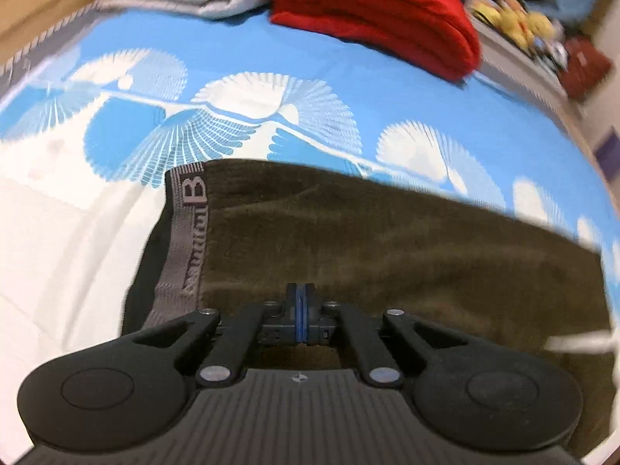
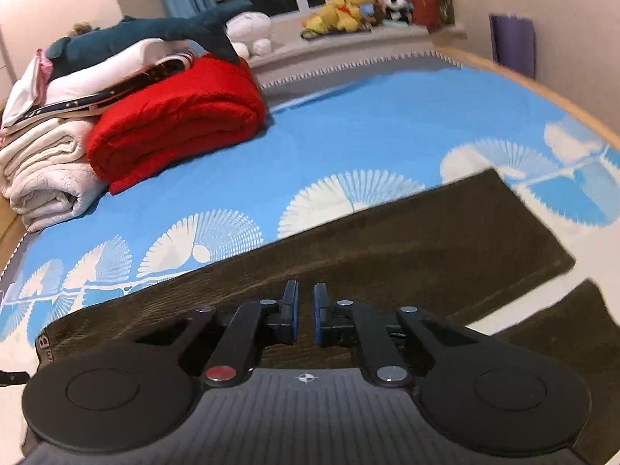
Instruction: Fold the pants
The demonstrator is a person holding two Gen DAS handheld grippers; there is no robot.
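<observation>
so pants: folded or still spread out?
Spread flat: the pants lie lengthwise on the bedspread, two legs apart at the hem end; no cross fold.

A home bedroom: patterned bedspread (image 2: 348, 116), folded blankets (image 2: 178, 116), plush toys (image 2: 345, 4) on windowsill

— What do your two tools look like from the wrist cameras?

— Your left gripper (image 1: 303, 302) is matte black, with blue pads on its fingers, silver pivot screws on the linkage arms, two round discs at the sides and a ribbed grey plate bearing a small crosshair mark.

— And the other?

— Your right gripper (image 2: 305, 304) matches it, except that one pivot cap is red.
</observation>
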